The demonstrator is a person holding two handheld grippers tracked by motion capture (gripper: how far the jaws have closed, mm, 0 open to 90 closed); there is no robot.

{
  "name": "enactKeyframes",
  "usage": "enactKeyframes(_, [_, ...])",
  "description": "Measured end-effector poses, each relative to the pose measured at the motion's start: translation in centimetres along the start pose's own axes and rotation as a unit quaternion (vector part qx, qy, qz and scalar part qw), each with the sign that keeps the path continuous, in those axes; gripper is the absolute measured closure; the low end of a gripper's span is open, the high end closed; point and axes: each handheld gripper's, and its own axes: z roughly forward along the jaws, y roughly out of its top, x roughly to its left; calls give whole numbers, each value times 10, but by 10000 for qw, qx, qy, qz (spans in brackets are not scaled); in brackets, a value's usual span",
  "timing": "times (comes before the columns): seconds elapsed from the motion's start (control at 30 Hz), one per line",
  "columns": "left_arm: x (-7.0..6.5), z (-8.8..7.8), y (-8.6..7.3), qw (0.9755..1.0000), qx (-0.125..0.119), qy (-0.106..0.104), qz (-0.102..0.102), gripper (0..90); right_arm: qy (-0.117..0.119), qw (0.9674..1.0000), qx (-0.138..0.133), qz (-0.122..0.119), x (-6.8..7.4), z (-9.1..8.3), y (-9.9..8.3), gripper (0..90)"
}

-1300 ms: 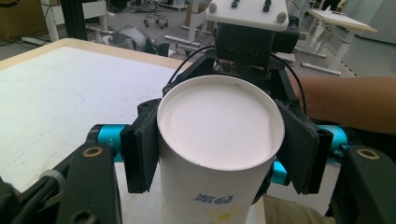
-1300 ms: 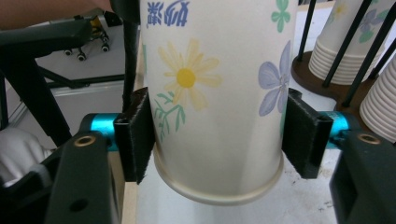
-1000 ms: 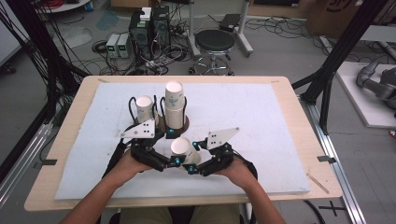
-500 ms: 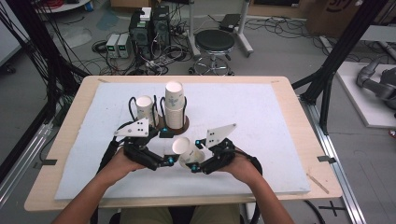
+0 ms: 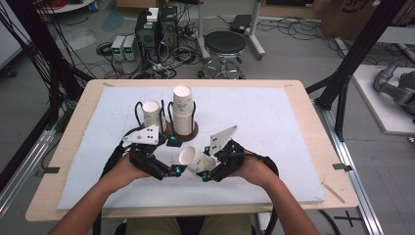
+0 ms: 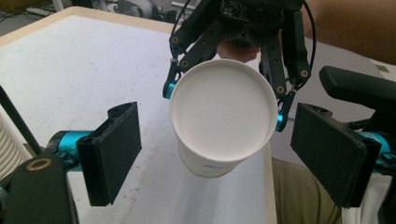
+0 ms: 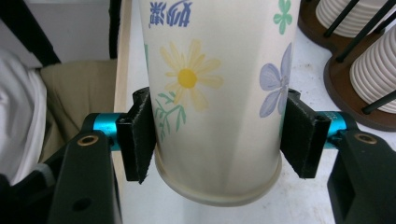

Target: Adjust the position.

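Above the white tabletop point(image 5: 293, 127), near the wooden cup rack point(image 5: 182, 131), a flowered paper cup point(image 5: 195, 159) is held on its side, clamped near its base by the right gripper point(image 7: 219, 135). The left gripper point(image 6: 219, 154) is kept wide open around the rim; its jaws are best closed gently, lest the cup be crushed.

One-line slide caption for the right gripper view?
Right gripper shut on a flower-printed paper cup, with stacked paper cups in a wooden holder behind.
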Motion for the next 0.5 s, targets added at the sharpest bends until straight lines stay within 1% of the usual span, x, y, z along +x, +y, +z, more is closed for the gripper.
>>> enactKeyframes(0.03, [0, 0, 0, 10000, 18, -9, 9, 161, -19, 9999, 113, -34, 0, -1, 2, 364])
enactKeyframes(0.13, [1, 2, 1, 9999, 102, -40, 53, 162, -16, 9996, 258, -115, -1, -1, 7, 364])
enactKeyframes(0.23, [1, 3, 1, 9998, 170, -48, 70, 164, -30, 9986, 479, -221, -1, -2, 12, 364])
enactKeyframes(0.33, [1, 5, 1, 9996, 266, -69, 102, 165, -24, 9979, 575, -288, -2, -3, 16, 363])
enactKeyframes(0.5, [1, 7, 1, 9994, 331, -84, 102, 170, 33, 9958, 831, -389, -2, -3, 23, 363])
